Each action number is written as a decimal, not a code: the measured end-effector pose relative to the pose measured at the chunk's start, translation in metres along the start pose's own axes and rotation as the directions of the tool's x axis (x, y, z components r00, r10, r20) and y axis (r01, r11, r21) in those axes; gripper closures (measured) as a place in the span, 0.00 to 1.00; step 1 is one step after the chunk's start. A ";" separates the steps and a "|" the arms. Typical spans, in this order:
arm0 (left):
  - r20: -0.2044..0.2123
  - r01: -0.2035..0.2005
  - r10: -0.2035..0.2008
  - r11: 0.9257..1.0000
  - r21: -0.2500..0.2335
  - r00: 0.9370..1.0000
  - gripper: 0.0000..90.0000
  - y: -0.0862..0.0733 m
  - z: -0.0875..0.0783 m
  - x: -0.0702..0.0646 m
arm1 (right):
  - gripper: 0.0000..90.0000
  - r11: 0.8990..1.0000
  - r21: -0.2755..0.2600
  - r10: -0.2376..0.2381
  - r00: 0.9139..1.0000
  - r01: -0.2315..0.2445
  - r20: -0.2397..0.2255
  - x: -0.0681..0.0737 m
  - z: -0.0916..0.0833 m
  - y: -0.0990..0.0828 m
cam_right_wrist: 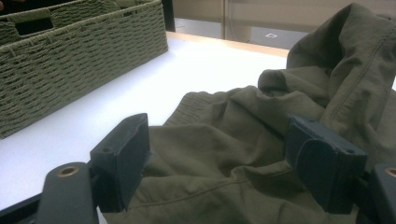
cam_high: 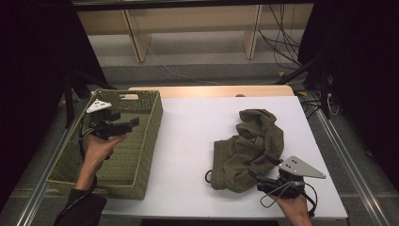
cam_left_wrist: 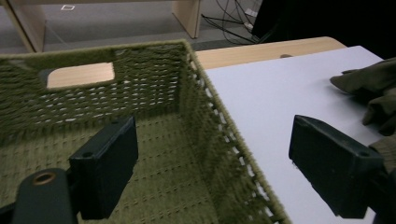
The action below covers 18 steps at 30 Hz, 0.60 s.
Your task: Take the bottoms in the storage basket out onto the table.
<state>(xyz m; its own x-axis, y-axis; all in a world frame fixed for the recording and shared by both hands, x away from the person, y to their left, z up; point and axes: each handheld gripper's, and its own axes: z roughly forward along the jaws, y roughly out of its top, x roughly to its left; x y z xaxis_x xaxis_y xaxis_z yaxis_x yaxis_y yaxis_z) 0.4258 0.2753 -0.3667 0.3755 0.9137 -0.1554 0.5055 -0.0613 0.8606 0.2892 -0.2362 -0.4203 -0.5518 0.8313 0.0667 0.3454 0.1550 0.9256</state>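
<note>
A crumpled olive-green garment (cam_high: pixel 249 143) lies on the right half of the white table (cam_high: pixel 188 141). My right gripper (cam_high: pixel 263 166) sits at its near right edge, open. In the right gripper view the cloth (cam_right_wrist: pixel 224 140) spreads between and beneath the wide jaws of the right gripper (cam_right_wrist: pixel 219 168), and the pads do not press it. A green woven basket (cam_high: pixel 150 117) stands at the table's left edge. My left gripper (cam_high: pixel 132 123) hovers over the basket, open with nothing between its jaws. In the left gripper view the left gripper (cam_left_wrist: pixel 215 163) straddles the basket's right wall (cam_left_wrist: pixel 205 107), and the garment (cam_left_wrist: pixel 369 84) shows far right.
The basket (cam_right_wrist: pixel 70 56) has cut-out handles and looks to have nothing in it. A wooden board (cam_high: pixel 211 91) runs along the table's far edge. Beyond it are wooden furniture legs and loose cables (cam_high: pixel 282 42) on the floor. Dark curtains hang on both sides.
</note>
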 end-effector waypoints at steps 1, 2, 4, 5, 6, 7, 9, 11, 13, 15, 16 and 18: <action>-0.005 0.001 -0.001 1.000 0.004 1.000 0.17 -0.001 -0.001 0.003 | 0.27 1.000 0.000 0.001 1.000 -0.001 0.000 0.000 0.000 0.000; -0.020 0.002 -0.002 1.000 0.008 1.000 0.17 -0.003 -0.003 0.007 | 0.27 1.000 -0.003 0.003 1.000 -0.003 0.001 0.000 0.000 0.000; -0.032 0.004 -0.003 1.000 0.009 0.999 0.17 -0.004 -0.003 0.009 | 0.27 1.000 -0.004 0.006 1.000 -0.006 0.001 0.000 0.000 0.000; -0.045 0.000 0.001 1.000 0.014 0.999 0.17 -0.005 -0.004 0.011 | 0.27 1.000 -0.005 0.006 1.000 -0.006 0.001 -0.001 0.000 0.000; -0.062 -0.001 0.003 1.000 0.030 0.998 0.17 -0.008 -0.004 0.014 | 0.27 1.000 -0.003 0.007 1.000 -0.007 0.000 -0.001 -0.001 -0.001; -0.062 -0.001 0.003 1.000 0.030 0.998 0.17 -0.008 -0.004 0.014 | 0.27 1.000 -0.002 0.008 1.000 -0.008 0.000 -0.002 -0.001 -0.001; -0.081 -0.002 0.005 0.999 0.044 0.997 0.17 -0.011 -0.005 0.018 | 0.27 1.000 -0.006 0.012 1.000 -0.012 -0.002 -0.002 -0.002 -0.001; -0.098 -0.001 0.007 0.998 0.056 0.995 0.17 -0.014 -0.006 0.022 | 0.27 1.000 -0.008 0.012 1.000 -0.012 -0.003 -0.002 -0.003 -0.001; -0.112 0.006 0.001 0.998 0.059 0.994 0.17 -0.015 -0.009 0.028 | 0.27 1.000 -0.009 0.013 1.000 -0.013 -0.005 -0.003 -0.003 -0.001; -0.114 0.025 -0.019 0.998 0.054 0.993 0.17 -0.016 -0.011 0.034 | 0.27 1.000 -0.012 0.013 1.000 -0.013 -0.006 -0.003 -0.004 -0.002; -0.125 0.028 -0.021 0.998 0.056 0.992 0.17 -0.016 -0.013 0.038 | 0.27 1.000 -0.012 0.014 1.000 -0.014 -0.006 -0.003 -0.004 -0.001; -0.134 0.025 -0.017 0.998 0.060 0.991 0.17 -0.017 -0.014 0.040 | 0.27 1.000 -0.010 0.014 1.000 -0.014 -0.005 -0.002 -0.004 -0.001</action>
<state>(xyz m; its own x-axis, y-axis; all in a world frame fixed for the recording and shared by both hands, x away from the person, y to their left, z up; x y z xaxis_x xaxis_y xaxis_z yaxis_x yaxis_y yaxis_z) 0.4216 0.3184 -0.3806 0.2595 0.9602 -0.1036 0.5605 -0.0624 0.8258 0.2875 -0.2404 -0.4202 -0.5510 0.8305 0.0812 0.3454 0.1383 0.9282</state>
